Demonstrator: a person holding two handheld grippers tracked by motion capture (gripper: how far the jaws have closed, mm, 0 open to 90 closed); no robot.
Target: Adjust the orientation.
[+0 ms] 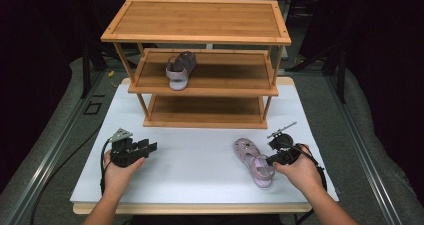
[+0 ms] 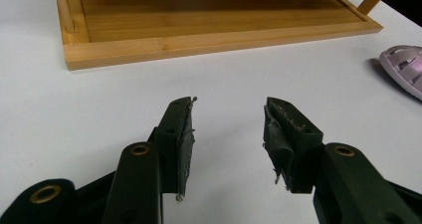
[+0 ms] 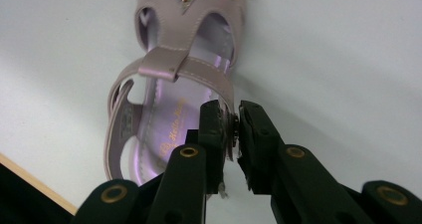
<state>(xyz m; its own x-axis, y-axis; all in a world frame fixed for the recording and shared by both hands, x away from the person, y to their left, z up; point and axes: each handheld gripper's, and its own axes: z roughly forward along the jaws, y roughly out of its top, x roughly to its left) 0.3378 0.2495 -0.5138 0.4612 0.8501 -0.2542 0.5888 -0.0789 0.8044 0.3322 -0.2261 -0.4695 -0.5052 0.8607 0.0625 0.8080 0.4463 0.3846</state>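
Note:
A pale pink child's sandal (image 1: pixel 252 160) lies on the white table (image 1: pixel 200 160) at the front right, toe pointing away. My right gripper (image 1: pixel 272 161) is shut on the side of its heel strap; in the right gripper view the jaws (image 3: pixel 236 119) pinch the thin strap edge of the sandal (image 3: pixel 174 69). A matching sandal (image 1: pixel 180 69) stands on the middle shelf of the wooden shoe rack (image 1: pixel 200 20). My left gripper (image 1: pixel 149 146) rests low at the front left, open, nothing between its fingers (image 2: pixel 229 134).
The three-shelf bamboo rack stands at the back of the table; its bottom shelf (image 2: pixel 199 15) is bare and lies just ahead of my left gripper. The sandal's toe (image 2: pixel 405 67) shows at the right edge of the left gripper view. The table's front edge is near both hands.

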